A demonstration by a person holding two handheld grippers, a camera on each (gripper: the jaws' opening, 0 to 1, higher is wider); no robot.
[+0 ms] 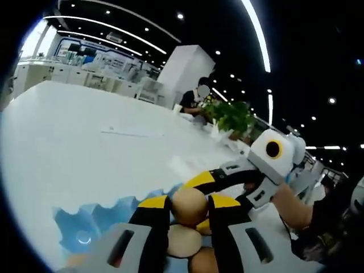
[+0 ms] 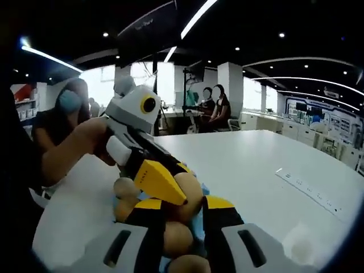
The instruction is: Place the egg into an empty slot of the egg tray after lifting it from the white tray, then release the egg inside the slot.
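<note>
Hand-held gripper point(image 1: 189, 207) pinches smooth oval egg point(image 1: 189, 206).

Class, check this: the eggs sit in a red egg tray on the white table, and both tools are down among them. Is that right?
Not quite. The egg tray is blue, not red, as the left gripper view shows. The rest holds: the eggs sit in it on the white table, with the left tool and the right tool down among them.
</note>
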